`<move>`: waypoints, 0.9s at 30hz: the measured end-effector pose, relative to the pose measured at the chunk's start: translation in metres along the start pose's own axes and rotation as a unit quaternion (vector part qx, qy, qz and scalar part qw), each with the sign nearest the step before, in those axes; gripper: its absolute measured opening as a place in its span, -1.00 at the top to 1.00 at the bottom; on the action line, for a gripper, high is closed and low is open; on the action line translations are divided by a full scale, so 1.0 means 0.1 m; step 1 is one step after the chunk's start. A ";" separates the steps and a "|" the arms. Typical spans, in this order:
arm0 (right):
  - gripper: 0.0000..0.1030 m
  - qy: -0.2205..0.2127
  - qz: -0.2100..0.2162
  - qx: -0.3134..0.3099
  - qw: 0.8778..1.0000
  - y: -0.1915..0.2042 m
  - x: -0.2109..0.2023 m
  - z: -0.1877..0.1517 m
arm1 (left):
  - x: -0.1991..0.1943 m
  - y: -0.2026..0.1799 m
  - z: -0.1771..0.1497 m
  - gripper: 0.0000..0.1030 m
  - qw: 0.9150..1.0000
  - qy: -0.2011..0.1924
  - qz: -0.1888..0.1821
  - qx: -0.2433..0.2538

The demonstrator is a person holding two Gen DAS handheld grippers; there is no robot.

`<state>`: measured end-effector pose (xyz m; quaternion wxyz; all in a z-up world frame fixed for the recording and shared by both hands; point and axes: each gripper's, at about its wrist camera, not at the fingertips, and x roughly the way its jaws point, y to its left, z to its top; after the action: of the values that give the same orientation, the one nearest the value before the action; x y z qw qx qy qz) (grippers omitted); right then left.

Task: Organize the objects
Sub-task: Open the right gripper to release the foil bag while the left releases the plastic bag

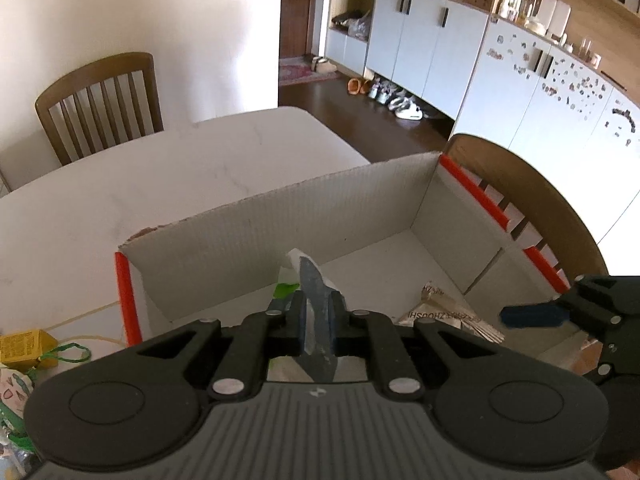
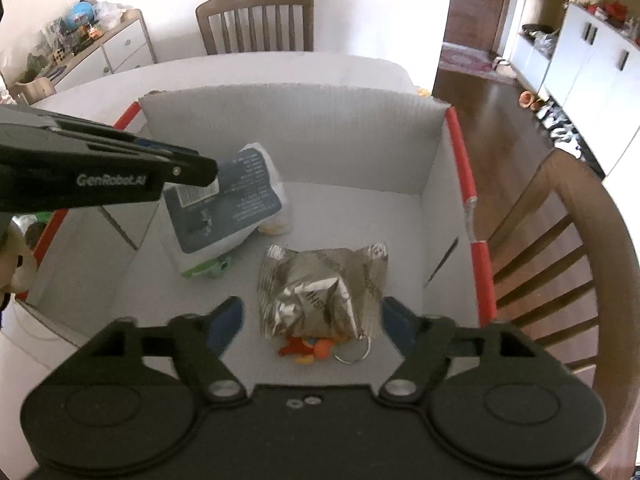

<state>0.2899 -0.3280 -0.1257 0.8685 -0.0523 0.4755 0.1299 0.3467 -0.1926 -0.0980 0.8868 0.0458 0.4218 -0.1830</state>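
A white cardboard box with red-taped corners stands on the white table; it also shows in the right wrist view. My left gripper is shut on a blue-and-white wipes packet and holds it over the box's left side; the packet hangs from that gripper in the right wrist view. My right gripper is open and empty above a silver foil snack bag on the box floor. An orange toy keychain lies beside the bag.
A wooden chair stands against the box's right side and another chair at the table's far end. A yellow carton and green-trimmed items lie on the table left of the box.
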 end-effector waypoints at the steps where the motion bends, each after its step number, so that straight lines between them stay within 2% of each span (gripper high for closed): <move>1: -0.62 -0.002 -0.004 0.000 1.000 0.01 -0.03 0.00 | -0.03 0.00 0.00 0.80 1.000 -0.003 0.000 -0.001; 7: -0.62 -0.022 -0.008 0.016 1.000 -0.01 -0.25 -0.05 | -0.28 0.05 -0.05 0.80 1.000 -0.027 -0.007 -0.005; 13: -0.63 -0.061 0.002 0.035 0.998 0.03 -0.57 -0.08 | -0.60 0.10 -0.11 0.80 0.998 -0.058 -0.010 -0.003; 16: -0.65 -0.078 0.011 0.050 0.996 0.07 -0.71 -0.12 | -0.76 0.14 -0.13 0.73 0.997 -0.071 -0.007 -0.002; 19: -0.65 -0.098 0.018 0.059 0.993 0.12 -0.85 -0.15 | -0.93 0.19 -0.20 0.45 0.996 -0.084 -0.006 0.000; 23: -0.65 -0.119 0.025 0.070 0.990 0.27 -1.00 -0.17 | -1.13 0.31 -0.31 -0.10 0.995 -0.095 -0.011 -0.001; 27: -0.67 -0.136 0.036 0.083 0.987 0.40 -1.11 -0.17 | -1.31 0.43 -0.43 -0.11 0.995 -0.101 -0.017 -0.001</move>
<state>0.2076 -0.3126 -0.0401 0.9211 0.0547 0.3639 0.1269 0.2546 -0.1053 -0.0284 0.9217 0.0187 0.3310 -0.2015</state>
